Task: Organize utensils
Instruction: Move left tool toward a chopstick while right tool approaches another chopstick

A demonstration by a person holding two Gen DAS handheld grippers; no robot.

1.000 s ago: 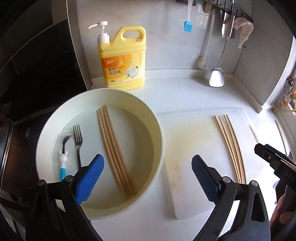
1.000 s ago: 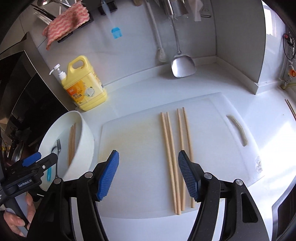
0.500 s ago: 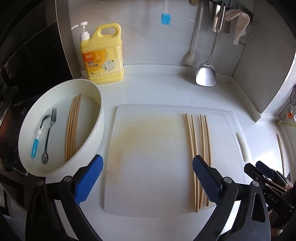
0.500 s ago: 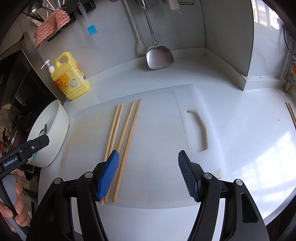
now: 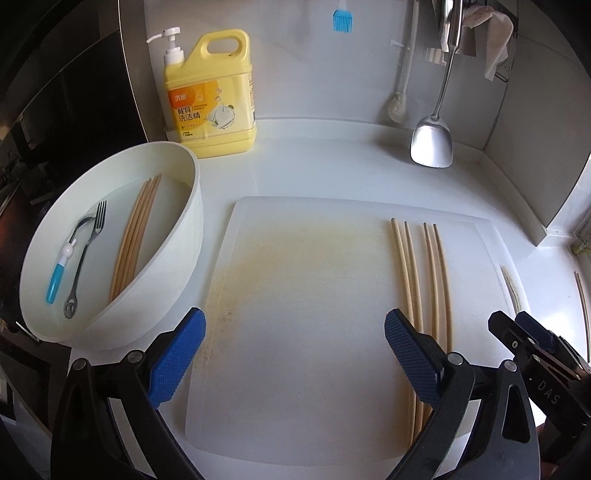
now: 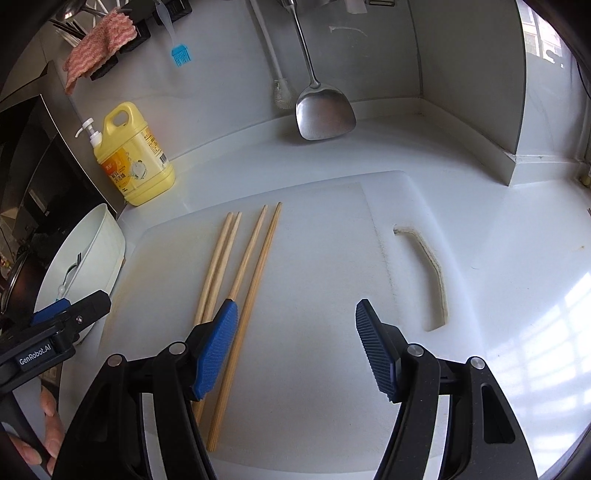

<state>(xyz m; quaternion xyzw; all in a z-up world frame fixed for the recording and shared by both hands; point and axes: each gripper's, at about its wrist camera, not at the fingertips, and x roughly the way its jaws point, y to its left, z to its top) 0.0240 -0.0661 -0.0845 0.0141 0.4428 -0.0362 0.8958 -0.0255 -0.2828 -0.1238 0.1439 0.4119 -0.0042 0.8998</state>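
Four wooden chopsticks (image 5: 437, 266) lie side by side on the right half of a white cutting board (image 5: 303, 266). To its left, a white bowl (image 5: 177, 266) holds more chopsticks (image 5: 135, 236), a fork (image 5: 86, 254) and a blue-handled spoon (image 5: 59, 273). My left gripper (image 5: 293, 332) hangs open over the board's near middle, holding nothing, its right finger just left of the board chopsticks. My right gripper (image 6: 297, 310) is open and empty, over bare board. Its left finger sits above the chopsticks (image 6: 254, 295).
A yellow dish-soap bottle (image 5: 210, 107) stands by the back wall behind the bowl. A steel spatula (image 5: 432, 140), a bottle brush and a blue basting brush (image 5: 342, 20) hang on the wall. The board's handle slot (image 6: 428, 273) is at its right. A hand (image 6: 48, 424) holds the left gripper.
My left gripper has swung right from over the bowl to over the board. My right gripper has shifted right and lower, so the chopsticks went from between its fingers to under its left one.
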